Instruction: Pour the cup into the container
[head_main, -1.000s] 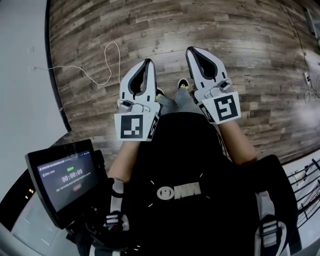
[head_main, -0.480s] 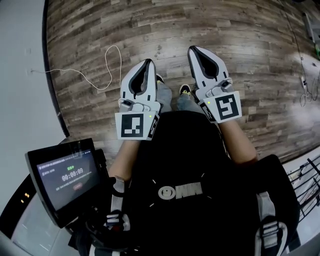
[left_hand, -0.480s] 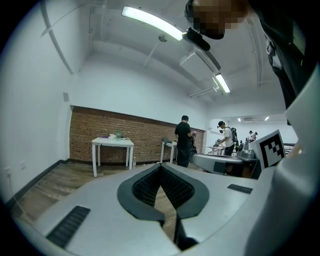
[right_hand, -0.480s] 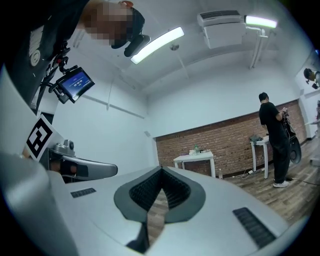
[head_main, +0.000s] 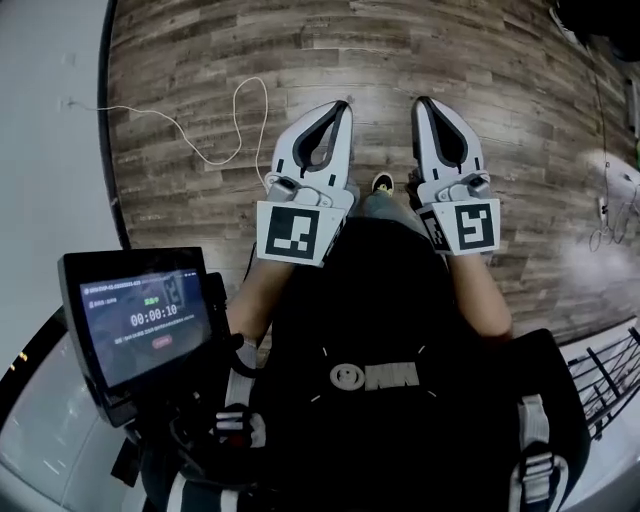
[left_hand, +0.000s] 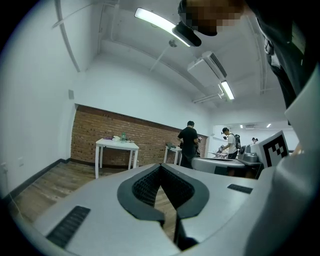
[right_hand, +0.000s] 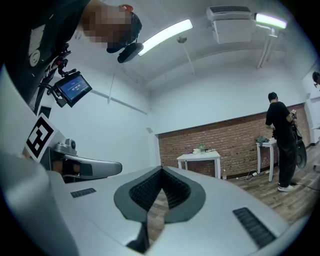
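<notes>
Presently listed. Left gripper (head_main: 340, 108): jaws pressed together, tips meeting, nothing between them; points out over wood-plank floor (head_main: 200, 40). Right gripper (head_main: 424, 104): jaws likewise closed tip to tip, empty; sits just beside the left one, apart from it. Shoe (head_main: 383, 183): shows between the two grippers, on the floor. White cable (head_main: 215, 150): lies looped on the floor, left of the left gripper. Timer screen (head_main: 145, 318): mounted at lower left, lit. White table (left_hand: 117, 144): stands against brick wall (left_hand: 95, 132), far ahead, small items on top. Cup and container: cannot be told in any view.
</notes>
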